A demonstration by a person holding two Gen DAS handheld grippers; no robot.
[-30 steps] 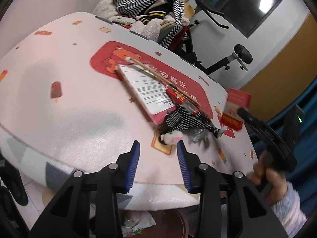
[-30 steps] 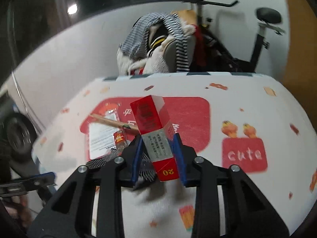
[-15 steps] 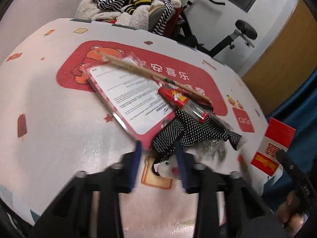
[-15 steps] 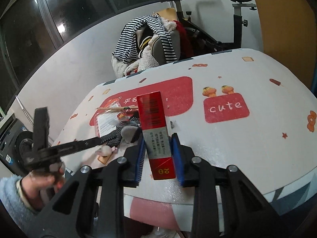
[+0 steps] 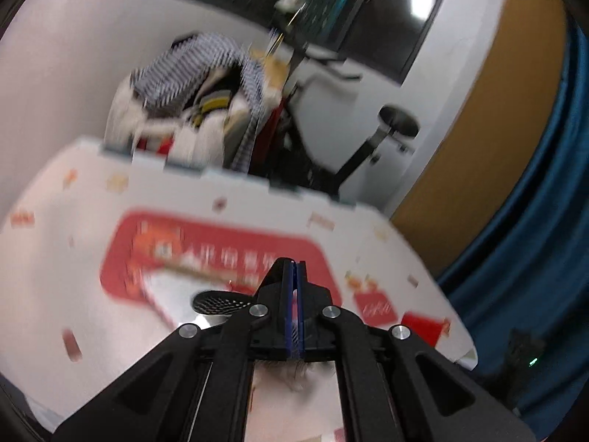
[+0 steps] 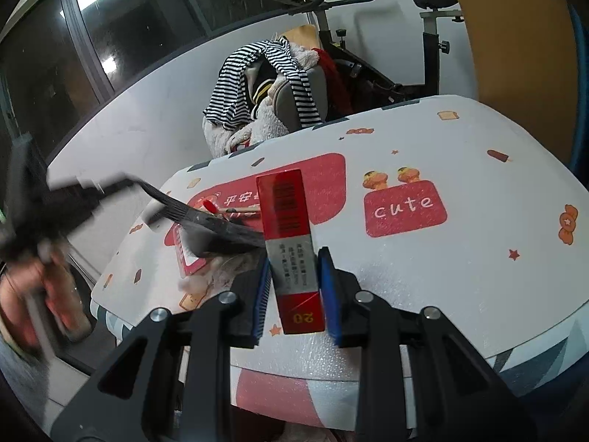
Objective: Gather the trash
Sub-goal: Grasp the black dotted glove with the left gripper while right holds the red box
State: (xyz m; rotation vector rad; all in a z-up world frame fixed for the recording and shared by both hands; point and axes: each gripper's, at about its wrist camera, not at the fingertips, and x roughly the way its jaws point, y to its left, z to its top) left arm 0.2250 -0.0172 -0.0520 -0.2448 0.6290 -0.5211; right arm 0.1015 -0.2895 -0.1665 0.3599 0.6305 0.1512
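With your left tool (image 5: 293, 294) just closed until its blue pads nearly meet, a sliver of pinkish stuff and some pale fuzz show between and under them, though blur keeps you from telling what it grips; the black dotted scrap (image 5: 221, 302) hangs at its left over the worktop (image 5: 55, 258). Your right tool (image 6: 294, 287) is clamped on the red cigarette pack (image 6: 291, 235), upright above the near edge of the worktop. Farther out lie the red-edged card (image 6: 184, 254) and a wooden stick (image 6: 239, 209), with a striped garment (image 6: 254, 73) on the chair behind.
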